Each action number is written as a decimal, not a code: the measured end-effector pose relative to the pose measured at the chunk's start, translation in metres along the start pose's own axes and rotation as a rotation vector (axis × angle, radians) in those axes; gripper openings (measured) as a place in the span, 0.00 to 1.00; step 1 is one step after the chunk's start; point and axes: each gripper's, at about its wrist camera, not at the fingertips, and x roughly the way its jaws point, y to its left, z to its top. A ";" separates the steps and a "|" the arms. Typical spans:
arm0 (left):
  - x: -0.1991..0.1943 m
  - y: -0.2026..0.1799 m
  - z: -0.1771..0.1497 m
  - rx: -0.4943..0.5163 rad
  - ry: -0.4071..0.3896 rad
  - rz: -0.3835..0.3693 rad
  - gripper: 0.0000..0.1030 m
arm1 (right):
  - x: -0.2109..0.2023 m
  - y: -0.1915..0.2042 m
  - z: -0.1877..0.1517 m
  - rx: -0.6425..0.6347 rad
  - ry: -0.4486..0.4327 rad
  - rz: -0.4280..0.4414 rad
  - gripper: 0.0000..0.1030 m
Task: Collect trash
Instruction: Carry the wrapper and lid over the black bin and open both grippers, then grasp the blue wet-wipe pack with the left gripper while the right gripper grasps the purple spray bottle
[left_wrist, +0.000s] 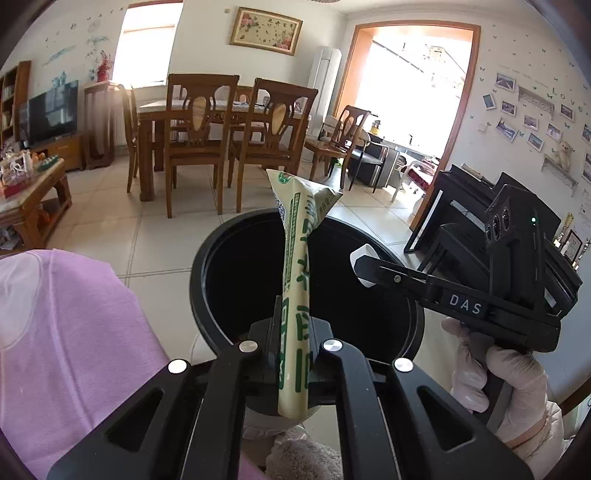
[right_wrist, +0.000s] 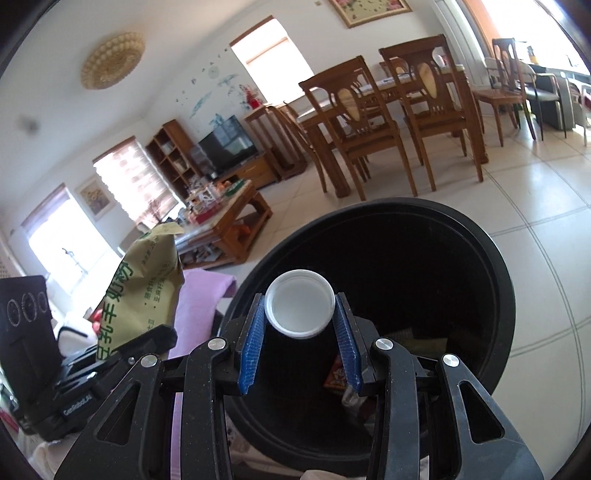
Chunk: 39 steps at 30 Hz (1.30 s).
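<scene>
My left gripper (left_wrist: 293, 332) is shut on a long cream and green wrapper (left_wrist: 299, 258) that stands up over the open black trash bin (left_wrist: 207, 266). My right gripper (right_wrist: 300, 314) is shut on a white plastic lid (right_wrist: 300, 308) and holds it above the bin (right_wrist: 491, 280). In the left wrist view the right gripper (left_wrist: 364, 267) reaches over the bin from the right with the lid (left_wrist: 360, 254) at its tip. In the right wrist view the left gripper (right_wrist: 147, 343) and the wrapper (right_wrist: 144, 291) show at the left. Some trash (right_wrist: 338, 373) lies inside the bin.
A purple cloth (left_wrist: 66, 332) lies left of the bin. A wooden coffee table (left_wrist: 33, 192) with clutter stands at the left. A dining table with chairs (left_wrist: 221, 129) is behind the bin on a tiled floor. A black piano (left_wrist: 465, 206) stands at the right.
</scene>
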 end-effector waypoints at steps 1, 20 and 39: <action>0.005 -0.001 0.000 -0.005 0.009 -0.012 0.06 | 0.003 -0.003 -0.002 0.009 0.002 -0.003 0.36; 0.018 -0.018 0.000 0.020 0.032 0.001 0.37 | 0.014 -0.017 0.000 0.046 0.008 -0.026 0.56; -0.074 0.027 -0.016 -0.015 -0.082 0.087 0.69 | 0.031 0.080 0.008 -0.099 0.025 0.031 0.63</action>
